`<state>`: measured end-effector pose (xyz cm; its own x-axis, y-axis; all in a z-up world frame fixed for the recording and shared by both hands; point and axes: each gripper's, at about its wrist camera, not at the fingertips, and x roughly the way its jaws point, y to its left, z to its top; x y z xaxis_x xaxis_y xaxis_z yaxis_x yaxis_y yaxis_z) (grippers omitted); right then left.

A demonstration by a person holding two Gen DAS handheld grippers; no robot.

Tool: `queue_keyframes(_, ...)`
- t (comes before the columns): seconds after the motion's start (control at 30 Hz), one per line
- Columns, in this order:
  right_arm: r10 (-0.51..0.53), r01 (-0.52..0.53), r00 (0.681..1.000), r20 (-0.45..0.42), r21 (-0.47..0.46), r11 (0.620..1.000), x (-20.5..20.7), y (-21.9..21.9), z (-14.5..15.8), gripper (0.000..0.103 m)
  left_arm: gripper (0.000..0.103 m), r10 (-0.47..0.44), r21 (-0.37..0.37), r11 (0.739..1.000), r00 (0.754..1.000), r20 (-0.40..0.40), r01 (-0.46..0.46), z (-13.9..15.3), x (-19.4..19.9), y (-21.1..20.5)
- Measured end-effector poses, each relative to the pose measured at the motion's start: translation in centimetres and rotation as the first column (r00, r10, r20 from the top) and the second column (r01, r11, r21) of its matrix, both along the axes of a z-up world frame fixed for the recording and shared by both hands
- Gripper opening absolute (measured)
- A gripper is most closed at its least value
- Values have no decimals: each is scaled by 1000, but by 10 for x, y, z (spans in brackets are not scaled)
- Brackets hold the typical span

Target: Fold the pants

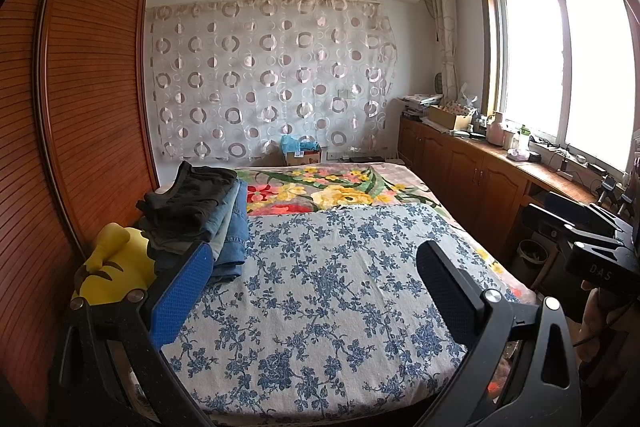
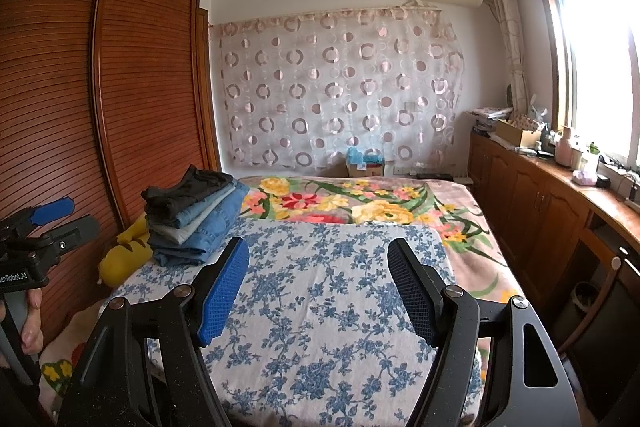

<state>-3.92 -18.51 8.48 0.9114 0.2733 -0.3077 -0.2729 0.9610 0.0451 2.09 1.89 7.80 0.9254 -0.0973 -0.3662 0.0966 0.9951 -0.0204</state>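
Observation:
A stack of folded pants (image 1: pixel 200 215) lies at the left side of the bed, dark pairs on top of blue jeans; it also shows in the right wrist view (image 2: pixel 196 217). A blue-flowered white cloth (image 1: pixel 328 291) covers the near part of the bed (image 2: pixel 332 307). My left gripper (image 1: pixel 316 267) is open and empty above the cloth, to the right of the stack. My right gripper (image 2: pixel 318 267) is open and empty above the cloth. Each gripper shows at the edge of the other's view: the right one (image 1: pixel 580 227), the left one (image 2: pixel 60 219).
A yellow plush toy (image 1: pixel 116 267) lies in front of the stack by the brown slatted wardrobe (image 1: pixel 80 107). A flowered blanket (image 1: pixel 344 191) covers the far half of the bed. Wooden cabinets (image 1: pixel 480 179) with clutter line the right wall under the window.

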Motion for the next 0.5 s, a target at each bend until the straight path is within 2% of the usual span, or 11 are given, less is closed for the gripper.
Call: queue_keyframes(0.5, -5, 5, 1000, -2, -4, 1000, 2, -1, -4, 74, 102, 0, 1, 1000, 1000, -3, 0, 0, 0, 0)
